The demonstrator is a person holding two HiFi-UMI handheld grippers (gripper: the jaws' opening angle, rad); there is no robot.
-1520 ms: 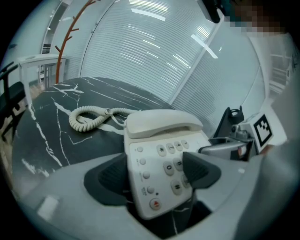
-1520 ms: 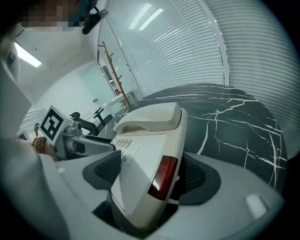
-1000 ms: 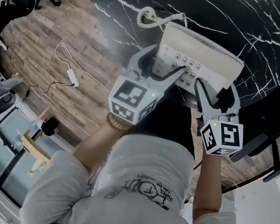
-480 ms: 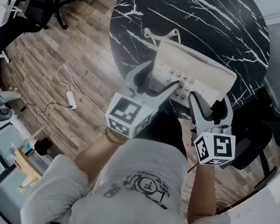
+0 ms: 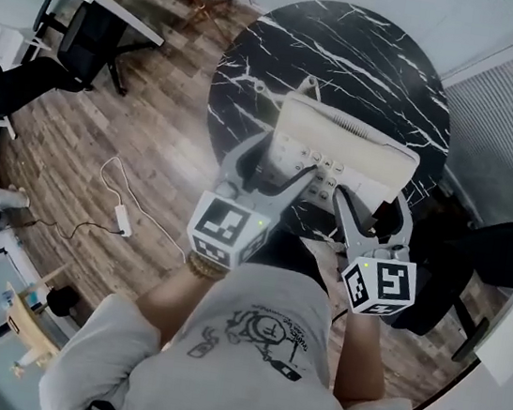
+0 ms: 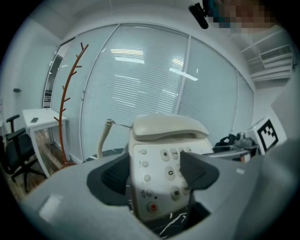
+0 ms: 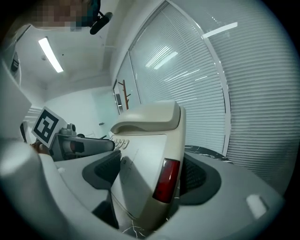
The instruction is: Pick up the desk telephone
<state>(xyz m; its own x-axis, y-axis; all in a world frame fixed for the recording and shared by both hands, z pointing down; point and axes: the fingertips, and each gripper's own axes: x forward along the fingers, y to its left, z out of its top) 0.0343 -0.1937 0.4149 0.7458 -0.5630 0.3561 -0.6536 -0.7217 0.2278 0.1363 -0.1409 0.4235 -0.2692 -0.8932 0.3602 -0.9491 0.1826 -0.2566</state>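
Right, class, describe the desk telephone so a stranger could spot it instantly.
Find the round black marble table. Over it, the left gripper and right gripper clamp a cream desk telephone between them. Its keypad and cradled handset mark it out.

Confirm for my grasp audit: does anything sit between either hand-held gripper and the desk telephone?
Nothing visible does. The left hand-held gripper clamps the desk telephone directly at its keypad side; the right hand-held gripper clamps the opposite side, by the red panel.
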